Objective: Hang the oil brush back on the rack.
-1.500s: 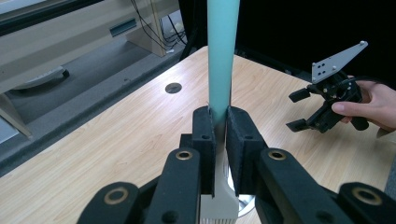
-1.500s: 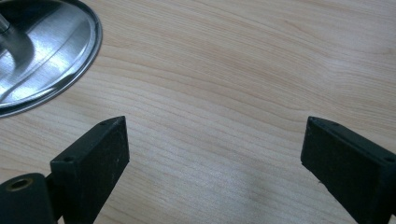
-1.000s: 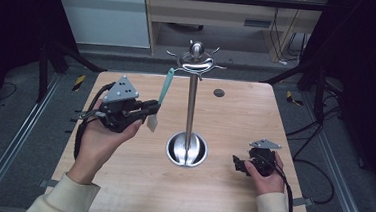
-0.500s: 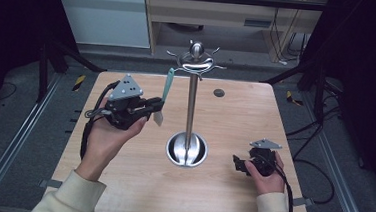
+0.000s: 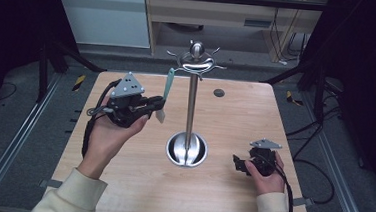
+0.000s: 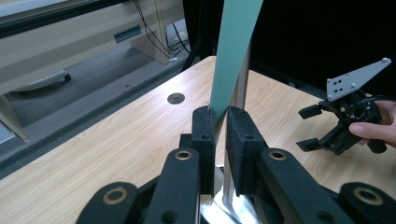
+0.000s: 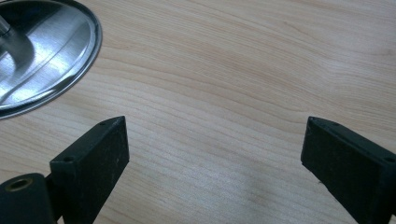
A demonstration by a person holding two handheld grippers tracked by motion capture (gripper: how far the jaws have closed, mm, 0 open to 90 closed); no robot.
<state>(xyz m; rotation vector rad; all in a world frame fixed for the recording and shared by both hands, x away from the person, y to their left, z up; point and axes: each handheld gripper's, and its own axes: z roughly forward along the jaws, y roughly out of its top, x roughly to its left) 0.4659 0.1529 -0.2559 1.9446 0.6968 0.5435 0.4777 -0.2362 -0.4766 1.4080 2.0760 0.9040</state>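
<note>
A steel stand rises from a round dish base at the table's middle, with a ring of hooks at its top. My left gripper is held up left of the pole, shut on a teal-handled utensil. The handle points up toward the hooks, and I cannot tell if it touches one. In the left gripper view the jaws pinch the teal handle in front of the pole. My right gripper rests open on the table at the right, its jaws spread over bare wood.
The wooden table has a small round hole behind the stand. The stand's base lies just left of my right gripper. Metal rails run along both sides of the table, and a desk with cables stands beyond.
My left gripper has lifted slightly and moved a little farther away with the utensil. The right gripper has stayed put.
</note>
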